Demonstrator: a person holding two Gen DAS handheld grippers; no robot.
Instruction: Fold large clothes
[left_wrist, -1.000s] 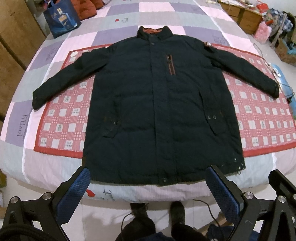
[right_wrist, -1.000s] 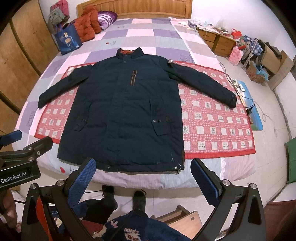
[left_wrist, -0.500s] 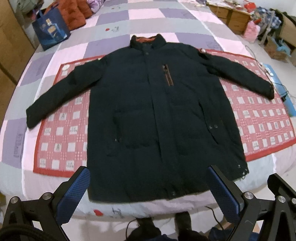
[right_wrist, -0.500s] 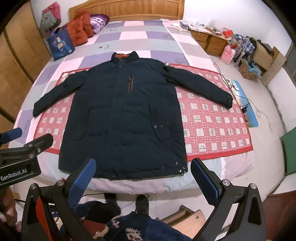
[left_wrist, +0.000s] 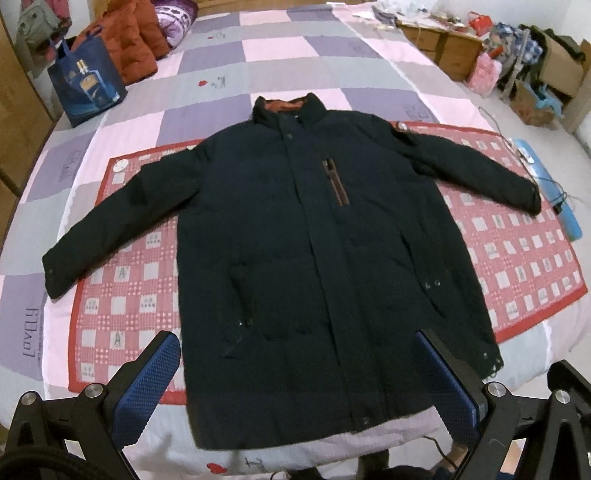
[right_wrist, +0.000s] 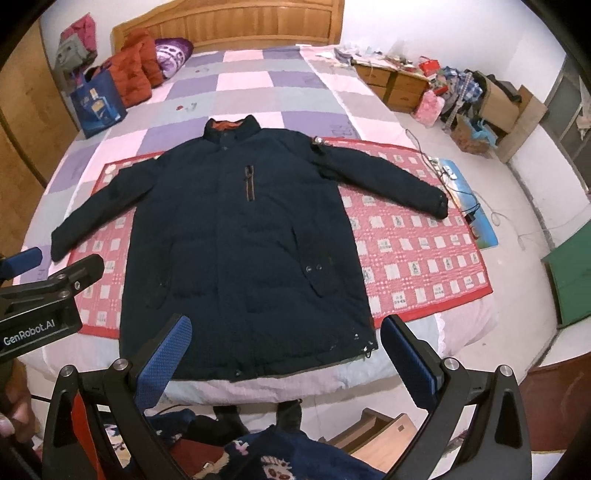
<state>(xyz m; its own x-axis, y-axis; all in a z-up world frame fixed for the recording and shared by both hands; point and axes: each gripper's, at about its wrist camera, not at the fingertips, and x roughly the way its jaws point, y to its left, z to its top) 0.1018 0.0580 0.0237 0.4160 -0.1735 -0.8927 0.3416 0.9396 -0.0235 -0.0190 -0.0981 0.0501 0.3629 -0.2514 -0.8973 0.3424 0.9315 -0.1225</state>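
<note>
A large dark navy padded coat (left_wrist: 295, 240) lies flat and face up on the bed, collar at the far end, both sleeves spread out, hem near the bed's front edge. It also shows in the right wrist view (right_wrist: 243, 240). My left gripper (left_wrist: 299, 373) is open and empty, held above the hem. My right gripper (right_wrist: 284, 354) is open and empty, held above the hem's right part. The left gripper's body (right_wrist: 44, 291) shows at the left of the right wrist view.
A red checked mat (left_wrist: 517, 258) lies under the coat on a purple, pink and grey quilt (left_wrist: 295, 55). A blue bag (left_wrist: 86, 86) and orange jackets (left_wrist: 133, 48) sit at the bed's far left. Wooden drawers (right_wrist: 399, 85) and clutter stand right. A cable and power strip (right_wrist: 447, 171) lie on the floor at right.
Both grippers have moved forward and up over the bed, so the coat's hem now lies between the fingers in view. The coat has not moved.
</note>
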